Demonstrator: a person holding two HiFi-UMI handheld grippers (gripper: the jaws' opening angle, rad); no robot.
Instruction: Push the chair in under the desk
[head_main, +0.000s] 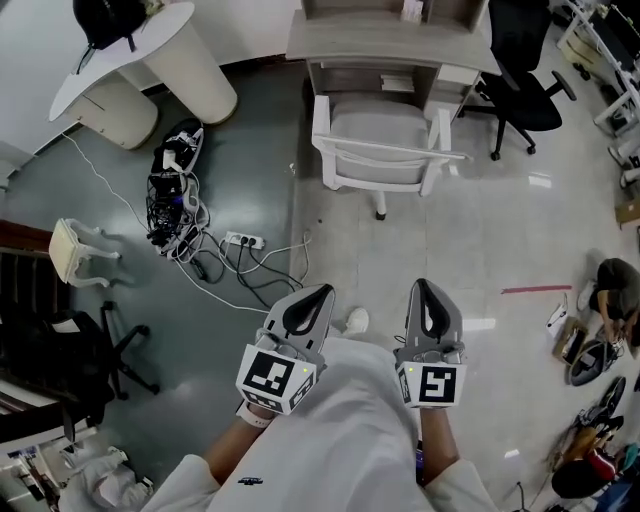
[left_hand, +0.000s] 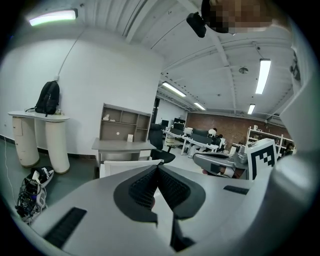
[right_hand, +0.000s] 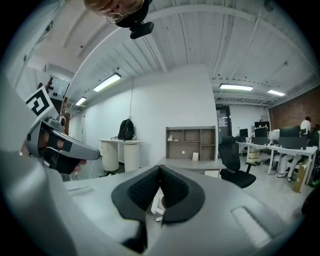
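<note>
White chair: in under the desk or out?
Out. The white chair stands in front of the desk, seat not under its top.

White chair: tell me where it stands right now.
The white chair stands top centre of the head view, directly before the grey desk, a black office chair at its right.

Open-plan office. Desk (head_main: 390, 40) with shelf unit, top centre; black swivel chair (head_main: 525, 95) upper right; workstation rows (left_hand: 200, 142) mid-right; ceiling strip lights (left_hand: 262, 75); cable tangle (head_main: 175, 215) on floor, left.
</note>
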